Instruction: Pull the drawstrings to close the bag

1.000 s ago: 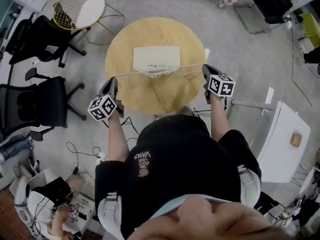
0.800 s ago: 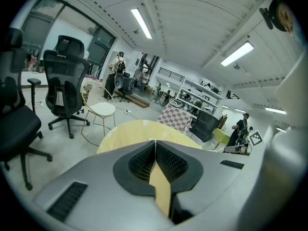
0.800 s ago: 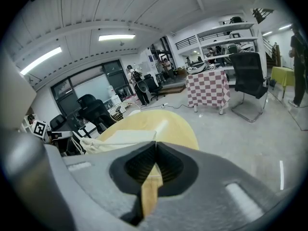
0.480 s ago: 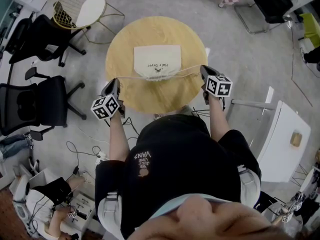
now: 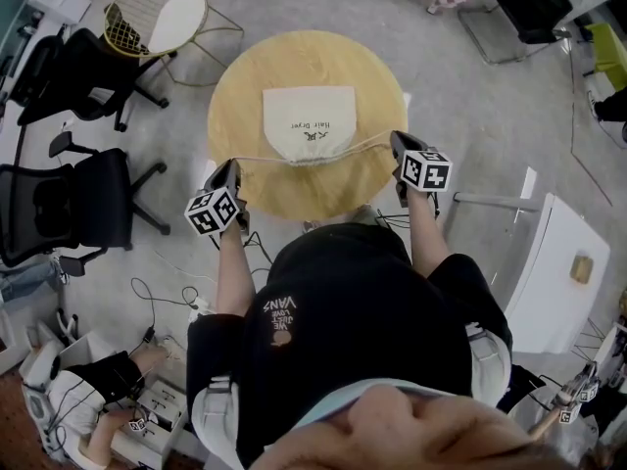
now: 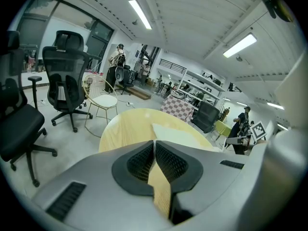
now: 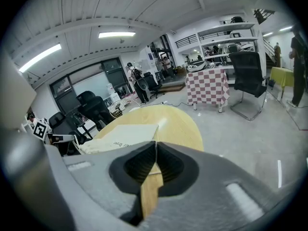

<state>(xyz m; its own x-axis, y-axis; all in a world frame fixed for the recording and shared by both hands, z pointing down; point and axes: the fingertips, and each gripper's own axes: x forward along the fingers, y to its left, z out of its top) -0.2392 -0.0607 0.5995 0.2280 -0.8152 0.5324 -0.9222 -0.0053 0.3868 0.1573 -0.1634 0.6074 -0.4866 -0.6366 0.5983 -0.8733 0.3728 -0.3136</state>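
A cream drawstring bag (image 5: 310,123) lies flat on the round wooden table (image 5: 255,86), with its gathered mouth (image 5: 310,158) toward me. A thin drawstring (image 5: 269,158) runs from the mouth out to both sides. My left gripper (image 5: 229,167) is shut on the left end at the table's near left edge. At the near right edge, my right gripper (image 5: 395,140) is shut on the right end. The left gripper view shows closed jaws (image 6: 154,142) with the bag (image 6: 179,136) beyond them. In the right gripper view the jaws (image 7: 155,142) are also closed, with the bag (image 7: 122,134) at left.
Black office chairs (image 5: 83,204) stand to the left, and a gold wire chair with a white seat (image 5: 162,20) at the far left. A white table (image 5: 549,272) is at the right. Cables (image 5: 167,297) lie on the floor by my legs.
Both grippers have come in a little toward me and each other. The bag has slid toward the near edge, its mouth is more gathered, and the string now bends at the mouth.
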